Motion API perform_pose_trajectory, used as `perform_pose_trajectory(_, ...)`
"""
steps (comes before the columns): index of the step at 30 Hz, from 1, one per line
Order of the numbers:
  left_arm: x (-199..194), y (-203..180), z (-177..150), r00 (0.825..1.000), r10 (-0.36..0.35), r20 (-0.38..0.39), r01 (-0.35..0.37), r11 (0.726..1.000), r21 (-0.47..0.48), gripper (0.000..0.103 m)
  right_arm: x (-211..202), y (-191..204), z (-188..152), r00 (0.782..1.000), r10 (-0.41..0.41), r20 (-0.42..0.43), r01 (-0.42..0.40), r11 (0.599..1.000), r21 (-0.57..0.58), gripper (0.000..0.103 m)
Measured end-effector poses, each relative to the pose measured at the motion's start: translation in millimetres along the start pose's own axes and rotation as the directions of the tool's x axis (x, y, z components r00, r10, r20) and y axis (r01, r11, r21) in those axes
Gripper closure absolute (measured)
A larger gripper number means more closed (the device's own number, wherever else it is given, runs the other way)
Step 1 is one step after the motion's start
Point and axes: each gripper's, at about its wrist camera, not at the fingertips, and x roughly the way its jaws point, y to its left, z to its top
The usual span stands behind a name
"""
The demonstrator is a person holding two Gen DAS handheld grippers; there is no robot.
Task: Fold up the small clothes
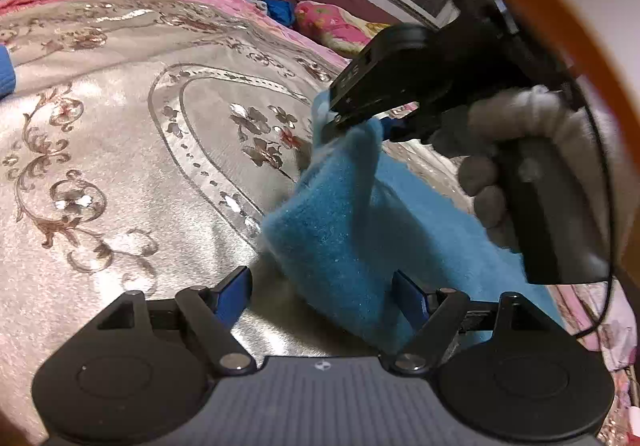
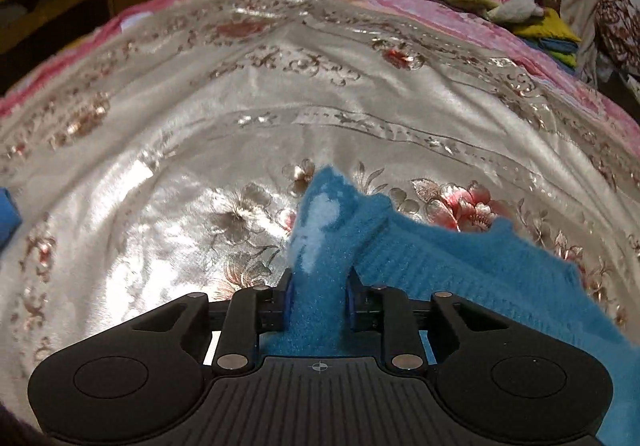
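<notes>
garment: fuzzy blue sock [image 2: 320, 246], part lifted off the bedspread [image 2: 200, 126], the rest trailing right across it
right gripper [image 2: 319, 298]: jaws pinched tight on 1 end of the sock, fabric bunched between the blue pads [image 2: 289, 296]; seen from the left wrist view it hangs the sock from above, held by a gloved hand [image 1: 516, 150]
left gripper [image 1: 324, 296]: jaws wide apart, sock hanging between them, pads not pressing; right pad [image 1: 408, 298] just beside the cloth, can't tell if it touches
step: looks like handover, right has the lifted end, left is off the cloth
next: likely carry the held end over the flat part and lay it down to double the sock; needs edges lined up, left free to pin or smooth
risk: fuzzy cloth may sag or twist
</notes>
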Motion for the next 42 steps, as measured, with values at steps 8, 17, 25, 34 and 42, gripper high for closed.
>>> perform_pose_trajectory(8,2.5,-30.3,10.0,1.0,0.021,0.006,-0.021,1.0,0.024,0.06,-33.0,-31.4,-2.0,0.995,0.078,0.06,-0.082,0.993,0.081,0.082)
perform_pose_trajectory(17,-17.9,-111.8,23.3,0.991,-0.131,0.038,0.123,0.979,0.162,0.066,-102.5,-116.7,-17.0,0.972,0.139,0.191,-0.183,0.956,0.231,0.082)
perform_pose_trajectory(25,-12.4,-198.4,11.9,0.961,-0.275,-0.022,0.27,0.919,0.286,0.066,-160.1,-218.8,-50.6,0.947,0.129,0.293,-0.236,0.9,0.366,0.082)
perform_pose_trajectory(34,34.8,-270.1,-49.0,0.949,-0.267,-0.166,0.313,0.861,0.401,0.066,-158.8,-322.1,-130.8,0.949,0.076,0.306,-0.231,0.828,0.511,0.083)
perform_pose_trajectory(42,65.9,-291.5,-105.2,0.951,-0.172,-0.258,0.282,0.826,0.489,0.065,-96.6,-375.5,-221.6,0.973,0.061,0.223,-0.2,0.703,0.683,0.082)
